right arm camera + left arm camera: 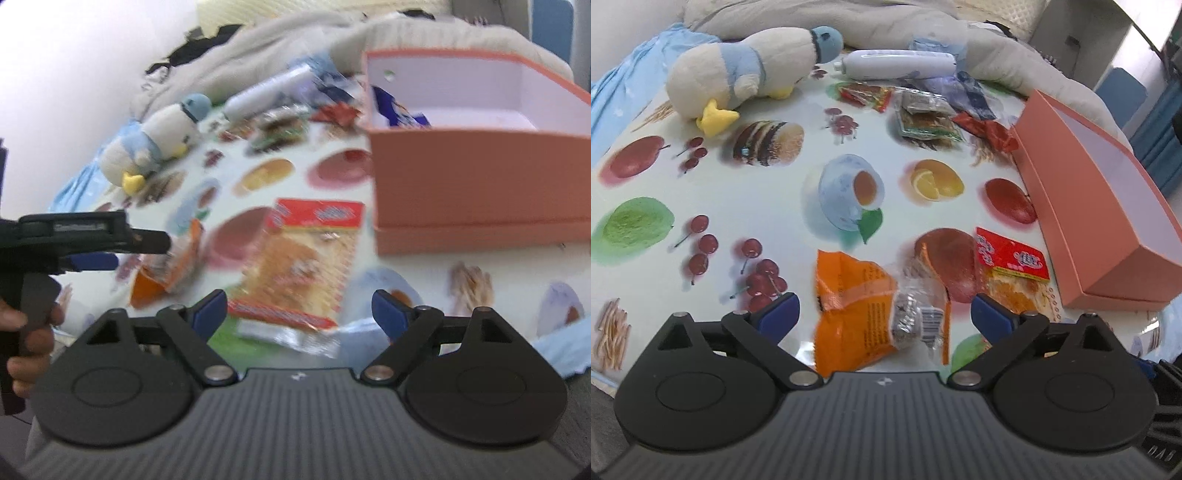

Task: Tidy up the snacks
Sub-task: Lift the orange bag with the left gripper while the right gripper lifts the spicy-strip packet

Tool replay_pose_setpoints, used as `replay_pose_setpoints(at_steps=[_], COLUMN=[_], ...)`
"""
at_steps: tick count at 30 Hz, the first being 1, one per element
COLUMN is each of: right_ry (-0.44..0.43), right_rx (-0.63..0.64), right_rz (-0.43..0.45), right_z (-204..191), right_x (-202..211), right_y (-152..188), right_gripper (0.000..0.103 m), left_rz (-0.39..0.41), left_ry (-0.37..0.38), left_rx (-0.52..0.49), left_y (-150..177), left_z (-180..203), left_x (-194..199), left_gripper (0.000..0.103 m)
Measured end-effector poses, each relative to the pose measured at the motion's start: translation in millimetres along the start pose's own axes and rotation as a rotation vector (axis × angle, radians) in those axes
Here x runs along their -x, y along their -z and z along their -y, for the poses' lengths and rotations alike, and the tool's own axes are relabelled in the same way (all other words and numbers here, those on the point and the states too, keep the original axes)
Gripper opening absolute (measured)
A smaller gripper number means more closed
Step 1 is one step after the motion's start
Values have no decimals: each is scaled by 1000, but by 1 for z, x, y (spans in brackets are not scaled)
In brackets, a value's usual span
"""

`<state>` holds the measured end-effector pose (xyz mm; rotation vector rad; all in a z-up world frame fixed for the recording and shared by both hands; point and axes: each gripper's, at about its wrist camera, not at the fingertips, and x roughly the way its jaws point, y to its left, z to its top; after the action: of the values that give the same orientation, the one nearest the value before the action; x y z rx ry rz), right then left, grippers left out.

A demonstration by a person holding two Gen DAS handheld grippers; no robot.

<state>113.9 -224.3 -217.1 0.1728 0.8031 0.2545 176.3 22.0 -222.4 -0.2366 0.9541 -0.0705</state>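
Item: orange snack packet (857, 306), crinkled, with a clear window and a barcode patch at its right end; it is laid flat on the fruit-printed tablecloth (775, 192), between the widely parted jaws of the left gripper (884, 314), whose pads do not press on it. Second item: red-topped snack packet (303, 273), its contents orange-brown and its lower seal silvery, laid between the spread jaws of the right gripper (299, 308), likewise ungripped. Nothing is held by either claw. The step in hand is judged to be the approach to a pick-up, one packet per claw; the next move calls for the jaws to be lowered around a packet, closed, and carried to the salmon-pink box (476, 184), set just beside the red-topped packet with a blue wrapper (400, 110) already inside. Further packets (923, 118) are heaped at the far edge, near a white tube (897, 64) and a plush duck (746, 74).
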Motion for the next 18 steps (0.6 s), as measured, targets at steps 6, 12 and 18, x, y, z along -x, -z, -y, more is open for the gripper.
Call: replay_pose_setpoints(at_steps=[6, 12, 18], right_ry=[33, 114, 135], right_rx=[56, 93, 113], right_rz=[-35, -68, -96], right_z=[-23, -31, -28], right_x=[-28, -53, -66], right_y=[-11, -11, -2], right_gripper=[87, 87, 87], left_rz=[-26, -35, -51], left_ry=[28, 20, 17], left_rx=[87, 55, 57], left_y=[-5, -8, -8], left_z=[-16, -19, -20], left_x=[-9, -15, -25], left_gripper=[101, 100, 100])
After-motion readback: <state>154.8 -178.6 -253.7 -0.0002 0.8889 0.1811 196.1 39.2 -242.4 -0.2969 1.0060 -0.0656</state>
